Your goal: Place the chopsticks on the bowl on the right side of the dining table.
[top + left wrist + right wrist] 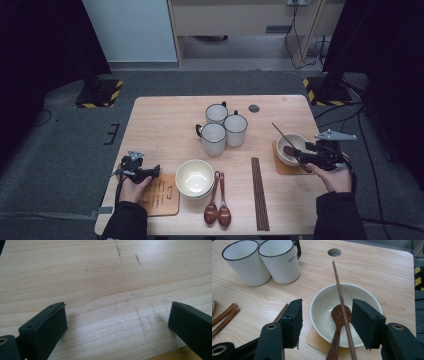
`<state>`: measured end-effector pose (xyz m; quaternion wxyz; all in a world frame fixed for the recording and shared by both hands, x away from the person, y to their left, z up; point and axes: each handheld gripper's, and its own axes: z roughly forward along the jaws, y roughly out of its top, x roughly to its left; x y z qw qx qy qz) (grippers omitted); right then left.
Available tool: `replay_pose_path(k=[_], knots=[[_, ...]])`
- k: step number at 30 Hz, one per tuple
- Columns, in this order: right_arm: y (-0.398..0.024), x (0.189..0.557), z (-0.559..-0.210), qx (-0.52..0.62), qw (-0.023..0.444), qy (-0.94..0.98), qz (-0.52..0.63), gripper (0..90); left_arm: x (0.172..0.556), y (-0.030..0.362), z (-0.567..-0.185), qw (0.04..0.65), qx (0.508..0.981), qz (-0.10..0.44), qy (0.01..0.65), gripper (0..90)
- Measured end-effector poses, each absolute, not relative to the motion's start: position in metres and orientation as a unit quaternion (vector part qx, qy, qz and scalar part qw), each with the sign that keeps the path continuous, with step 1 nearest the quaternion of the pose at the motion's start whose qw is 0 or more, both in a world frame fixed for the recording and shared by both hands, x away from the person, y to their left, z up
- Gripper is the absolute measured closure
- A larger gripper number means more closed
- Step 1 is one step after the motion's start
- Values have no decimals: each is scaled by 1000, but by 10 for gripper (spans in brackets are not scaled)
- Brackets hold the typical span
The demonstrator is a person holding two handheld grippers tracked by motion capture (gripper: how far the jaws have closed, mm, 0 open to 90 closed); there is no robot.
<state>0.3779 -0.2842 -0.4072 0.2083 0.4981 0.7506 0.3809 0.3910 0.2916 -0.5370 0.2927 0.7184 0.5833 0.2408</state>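
Both grippers stand with jaws apart: right gripper point(325, 322) over the cream ceramic bowl point(322, 302) holding a brown wooden spoon point(339, 315) and chopstick point(338, 282); left gripper point(117, 322) above bare wooden table point(100, 277).

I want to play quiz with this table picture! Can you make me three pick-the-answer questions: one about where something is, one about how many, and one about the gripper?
1. Where is the spoon by the right gripper?
A in a mug
B in the bowl
C on the floor

2. How many mugs are there?
A one
B three
C five

3. How are the right gripper's fingers?
A open, holding nothing
B shut on a mug
C shut on a coaster

Answers: 1 B, its head lies inside the bowl, under a chopstick. 2 B, three white mugs stand together. 3 A, the fingers stand apart on either side of the bowl.
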Motion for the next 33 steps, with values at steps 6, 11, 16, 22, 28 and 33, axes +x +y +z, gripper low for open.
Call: replay_pose_path(k=[6, 11, 16, 22, 28, 33], knots=[[-272, 370, -407, 491, 219, 752, 382, 389, 391, 292, -537, 293, 718, 241, 583, 9], [-259, 365, -410, 489, 224, 750, 386, 341, 391, 292, -537, 293, 718, 241, 583, 9], [-248, 363, -419, 487, 220, 757, 377, 326, 391, 292, -537, 293, 718, 241, 583, 9], [-236, 359, -427, 486, 214, 762, 370, 343, 391, 292, -537, 293, 718, 241, 583, 9], [-227, 353, -433, 484, 217, 763, 369, 370, 391, 292, -537, 293, 718, 241, 583, 9], [-222, 348, -438, 483, 217, 763, 369, 397, 391, 292, -537, 293, 718, 241, 583, 9]])
